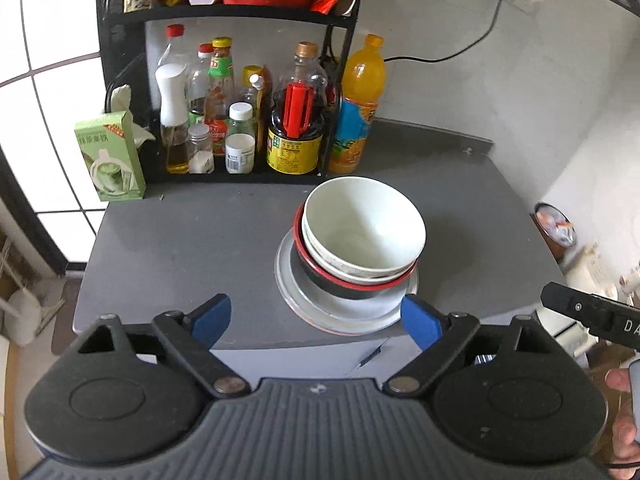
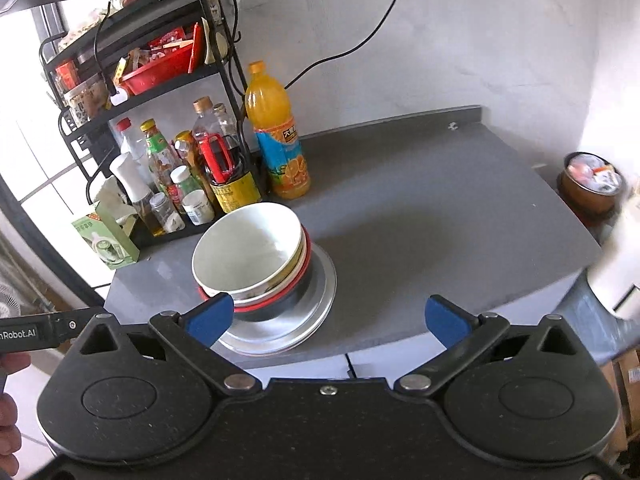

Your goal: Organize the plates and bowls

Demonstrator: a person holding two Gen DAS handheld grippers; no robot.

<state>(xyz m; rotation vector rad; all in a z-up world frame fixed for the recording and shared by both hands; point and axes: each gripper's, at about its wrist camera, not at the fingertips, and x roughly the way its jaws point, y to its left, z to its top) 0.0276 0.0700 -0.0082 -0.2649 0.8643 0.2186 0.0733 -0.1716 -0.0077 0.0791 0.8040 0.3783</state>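
"nRobot.AI" on left gripper [image 2: 36,334], "DA" on right gripper [image 1: 592,316]

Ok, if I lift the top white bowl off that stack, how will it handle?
The top white bowl looks rigid and glazed, so probably slippery between the pads. It sits tilted in the red-rimmed bowl, so it may rock or slide when nudged. It looks like ceramic, likely breakable.

Home kitchen: condiment rack [image 1: 224,120] (sauces, oils) beside stacked bowls [image 1: 360,236].

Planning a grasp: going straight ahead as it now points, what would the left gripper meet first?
Probably the plate under the stacked bowls; the open left gripper points at its near rim, though depth is unclear.
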